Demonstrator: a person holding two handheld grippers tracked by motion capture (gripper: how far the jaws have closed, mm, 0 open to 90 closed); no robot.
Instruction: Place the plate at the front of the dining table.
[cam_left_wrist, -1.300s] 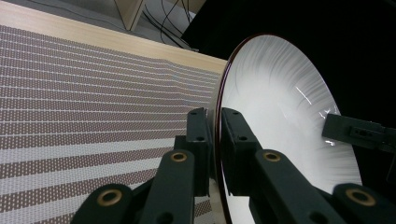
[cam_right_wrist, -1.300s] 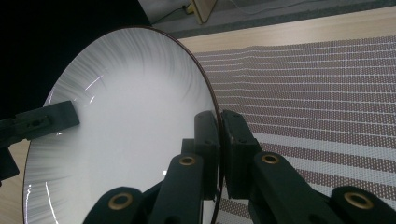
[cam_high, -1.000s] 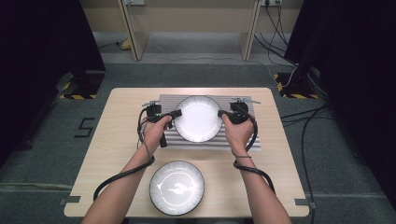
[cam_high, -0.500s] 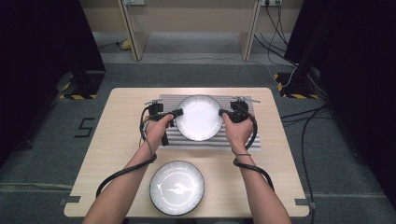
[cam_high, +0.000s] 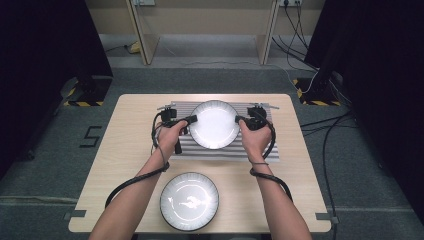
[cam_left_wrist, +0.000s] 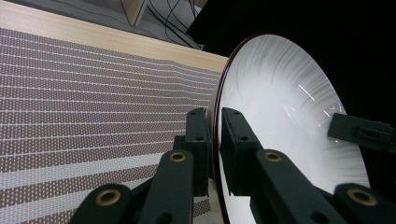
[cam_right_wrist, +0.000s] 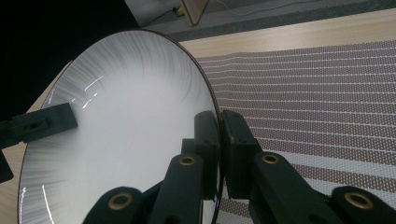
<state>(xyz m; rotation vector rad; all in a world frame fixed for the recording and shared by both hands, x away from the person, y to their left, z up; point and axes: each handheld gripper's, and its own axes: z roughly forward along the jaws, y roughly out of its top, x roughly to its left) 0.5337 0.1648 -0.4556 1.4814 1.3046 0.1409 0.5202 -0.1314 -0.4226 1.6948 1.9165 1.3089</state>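
Observation:
A white plate (cam_high: 214, 124) with a dark rim is held over the striped grey placemat (cam_high: 200, 147) at the back of the wooden table. My left gripper (cam_high: 192, 120) is shut on its left rim and my right gripper (cam_high: 238, 120) is shut on its right rim. In the left gripper view the jaws pinch the plate's (cam_left_wrist: 285, 116) thin edge, and the other gripper's jaw shows on its far rim. The right gripper view shows the same grip on the plate (cam_right_wrist: 126, 121) from the other side. A second white plate (cam_high: 189, 200) lies flat near the table's front edge.
The placemat (cam_left_wrist: 84, 102) spreads beneath the held plate. Black cables trail from both grippers over the table (cam_high: 130, 150) beside the person's forearms. Grey floor, cables and wooden furniture legs (cam_high: 142, 35) lie beyond the table's far edge.

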